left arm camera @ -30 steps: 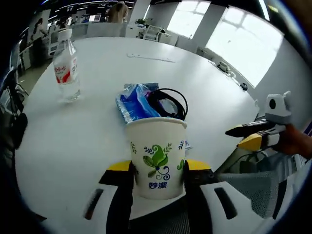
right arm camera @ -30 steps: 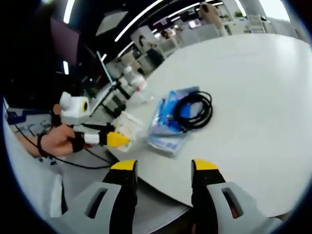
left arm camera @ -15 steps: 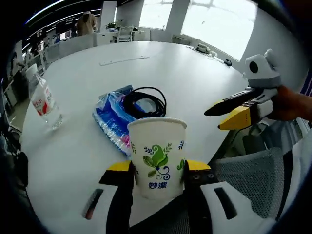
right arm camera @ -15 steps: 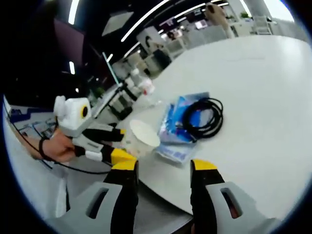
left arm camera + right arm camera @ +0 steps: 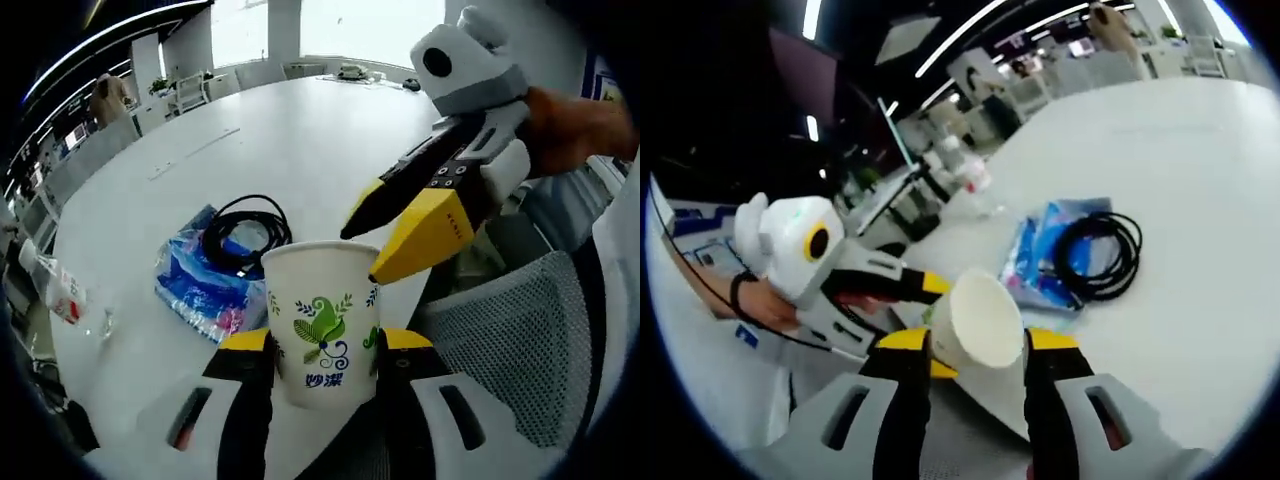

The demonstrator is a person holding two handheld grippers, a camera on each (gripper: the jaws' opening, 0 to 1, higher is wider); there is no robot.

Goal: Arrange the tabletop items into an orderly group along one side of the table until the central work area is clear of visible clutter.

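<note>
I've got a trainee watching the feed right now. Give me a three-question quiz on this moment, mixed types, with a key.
1. True or false: the left gripper has its jaws shut on the paper cup.
2. What lies on the blue packet? A) black coiled cable B) scissors C) spoon
3. Fill in: in the left gripper view, the right gripper has its jaw tips at the cup's ____.

Key: 1 true; 2 A, the black coiled cable; 3 rim.

Matt paper cup (image 5: 322, 325) with printed leaves, glossy crinkled blue plastic packet (image 5: 197, 284), smooth white table (image 5: 270, 140).
</note>
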